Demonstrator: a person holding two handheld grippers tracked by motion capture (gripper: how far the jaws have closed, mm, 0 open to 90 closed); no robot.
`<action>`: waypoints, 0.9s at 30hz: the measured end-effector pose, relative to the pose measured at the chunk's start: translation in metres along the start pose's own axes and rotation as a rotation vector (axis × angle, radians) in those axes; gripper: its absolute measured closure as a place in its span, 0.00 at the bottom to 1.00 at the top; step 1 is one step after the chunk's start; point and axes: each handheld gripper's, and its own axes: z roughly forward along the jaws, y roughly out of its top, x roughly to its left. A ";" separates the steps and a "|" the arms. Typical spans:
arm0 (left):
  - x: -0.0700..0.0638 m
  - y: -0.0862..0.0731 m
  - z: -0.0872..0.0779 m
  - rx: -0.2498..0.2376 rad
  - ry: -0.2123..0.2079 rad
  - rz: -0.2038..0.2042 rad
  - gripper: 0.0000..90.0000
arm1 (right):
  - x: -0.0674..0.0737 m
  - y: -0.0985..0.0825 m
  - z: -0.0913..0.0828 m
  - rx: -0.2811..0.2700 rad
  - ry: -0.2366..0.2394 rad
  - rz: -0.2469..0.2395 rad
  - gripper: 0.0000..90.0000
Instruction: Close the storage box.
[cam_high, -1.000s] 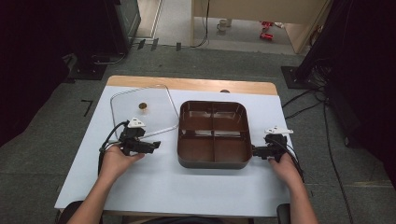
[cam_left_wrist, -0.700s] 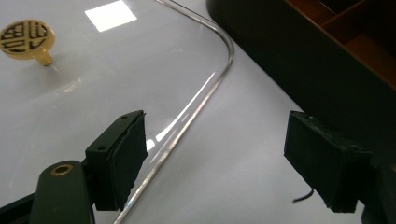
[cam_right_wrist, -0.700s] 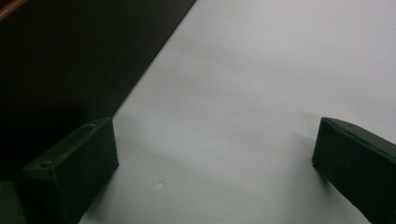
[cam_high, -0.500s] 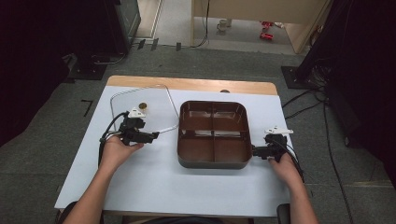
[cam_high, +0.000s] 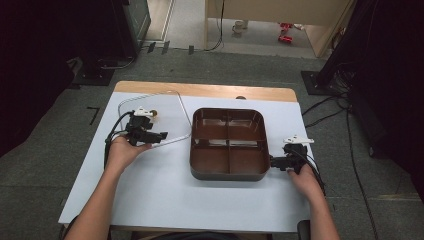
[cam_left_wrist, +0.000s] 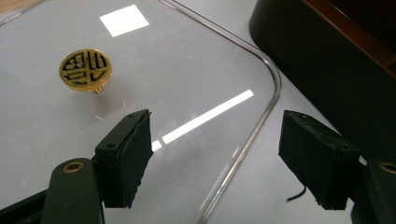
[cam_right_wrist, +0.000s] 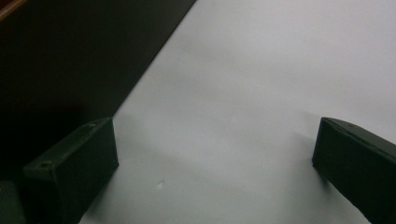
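Observation:
A brown square tray (cam_high: 200, 145) with four compartments sits mid-table. Left of it lies a clear glass lid (cam_high: 170, 112) with a round gold knob (cam_high: 154, 114). My left gripper (cam_high: 162, 134) hovers over the lid's near right corner, open, with nothing between its jaws. In the left gripper view the lid's metal rim (cam_left_wrist: 261, 121) runs between the jaws, and the gold knob (cam_left_wrist: 85, 70) stands farther back at the left. My right gripper (cam_high: 274, 162) rests open on the table against the tray's right front corner. The tray's dark wall (cam_right_wrist: 70, 60) shows beside the right gripper's left jaw.
The white table top (cam_high: 165, 195) has bare room in front of the tray. A wooden strip (cam_high: 210, 91) runs along the far edge. Cables (cam_high: 325, 112) and dark equipment stand on the floor beyond and to the right.
My left gripper has moved away from me and slightly left, up over the lid's near corner. The right gripper has stayed by the tray.

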 end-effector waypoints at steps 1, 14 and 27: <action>0.003 0.002 0.001 -0.005 0.003 -0.002 0.29 | 0.000 0.000 0.000 0.000 0.000 0.000 0.00; 0.026 0.013 0.015 -0.018 0.048 -0.013 0.30 | 0.000 0.000 0.000 0.000 0.000 0.000 0.00; 0.057 0.022 0.032 -0.046 0.099 -0.049 0.34 | 0.000 0.000 0.000 0.000 0.000 0.000 0.00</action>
